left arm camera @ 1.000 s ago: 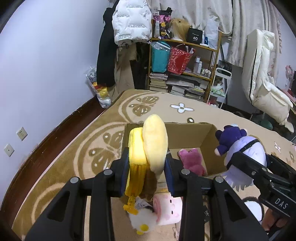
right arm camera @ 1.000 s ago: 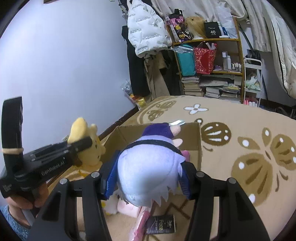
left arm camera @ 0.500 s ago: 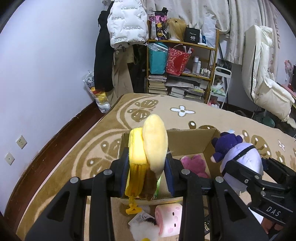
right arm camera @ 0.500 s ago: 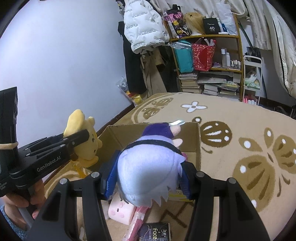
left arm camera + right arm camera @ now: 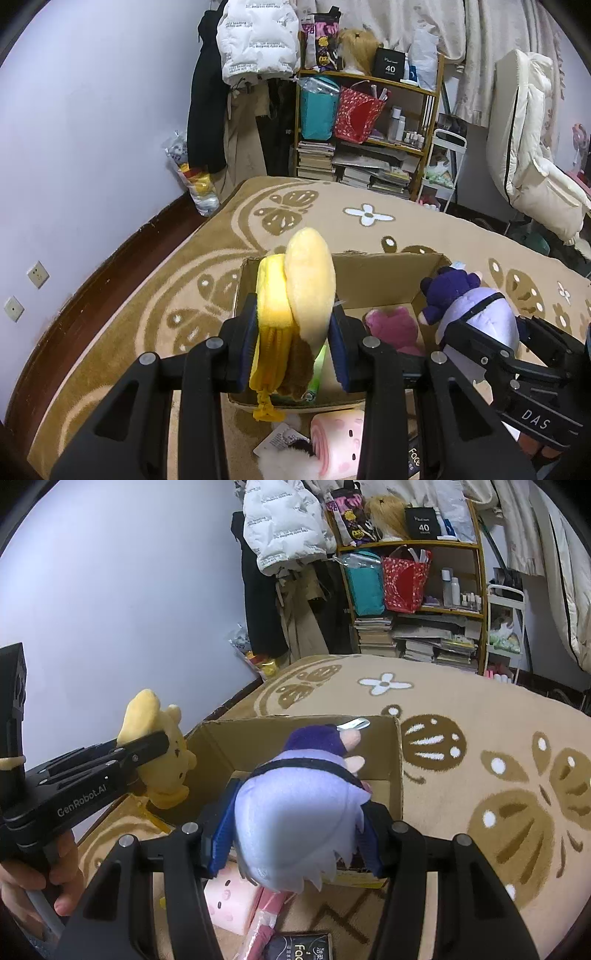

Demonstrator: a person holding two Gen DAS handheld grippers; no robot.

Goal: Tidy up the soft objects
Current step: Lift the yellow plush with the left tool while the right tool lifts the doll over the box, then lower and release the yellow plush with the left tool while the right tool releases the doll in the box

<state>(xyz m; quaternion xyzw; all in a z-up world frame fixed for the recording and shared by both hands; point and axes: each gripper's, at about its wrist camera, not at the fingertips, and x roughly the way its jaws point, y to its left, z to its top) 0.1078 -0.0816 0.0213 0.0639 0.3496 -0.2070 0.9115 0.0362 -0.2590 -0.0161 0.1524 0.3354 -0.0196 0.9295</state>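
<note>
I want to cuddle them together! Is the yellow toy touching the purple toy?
Apart. The right wrist view shows box wall between the yellow toy and purple toy.

Left gripper and right gripper, jaws clamped, angled downward.

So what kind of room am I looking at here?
Most likely a lived-in bedroom or spare room in someone's home. A patterned beige rug covers the floor, a wooden shelf is crammed with books, bags and bottles, and coats hang against the wall. A cardboard box sits on the rug.
</note>
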